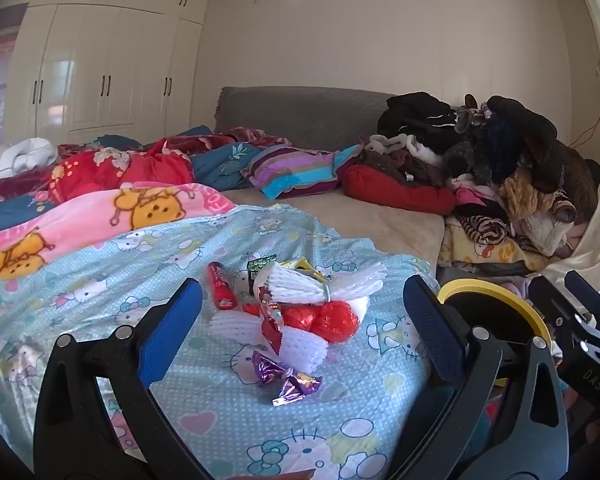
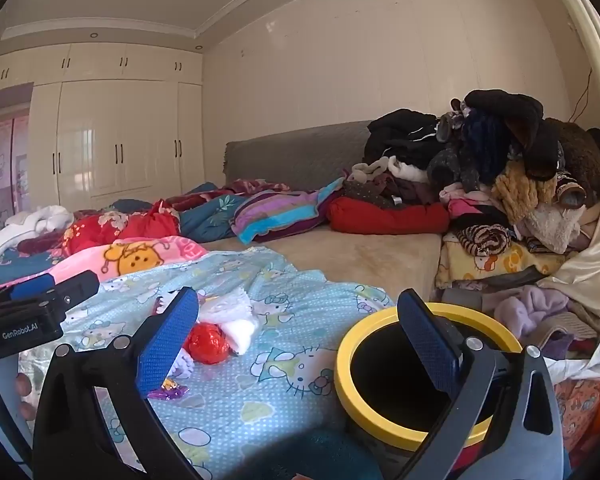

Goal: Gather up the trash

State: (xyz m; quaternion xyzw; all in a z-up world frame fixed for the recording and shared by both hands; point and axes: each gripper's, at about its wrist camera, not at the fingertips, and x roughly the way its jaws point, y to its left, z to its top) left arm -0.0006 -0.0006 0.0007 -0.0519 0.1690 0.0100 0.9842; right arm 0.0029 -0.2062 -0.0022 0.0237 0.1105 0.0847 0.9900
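1. both tools hang over the bed. the left gripper (image 1: 302,322) has its jaws spread as wide as they go, nothing between the pads, and the trash pile (image 1: 296,308) sits dead centre in the left wrist view.
2. the right gripper (image 2: 298,340) is just as wide apart and holds nothing. one blue pad stands in front of the bin (image 2: 380,344) at lower right of the right wrist view.
3. the trash lies on the light blue cat-print sheet (image 1: 228,412): white foam fruit nets (image 1: 320,286), a red crinkled wrapper (image 1: 336,320), a red tube-shaped pack (image 1: 221,285), and purple foil wrappers (image 1: 288,380) nearest the camera.
4. my read: no piece is picked yet, so this looks like the approach.
5. to do it well, i'd go for 1 loose piece at the edge, the purple foil, and pinch low without catching the sheet. foil and foam are light and may slip or spring.
6. the yellow-rimmed bin stands just off the sheet's right edge, near the pile. its inside reads black, so i cannot tell what is in it.
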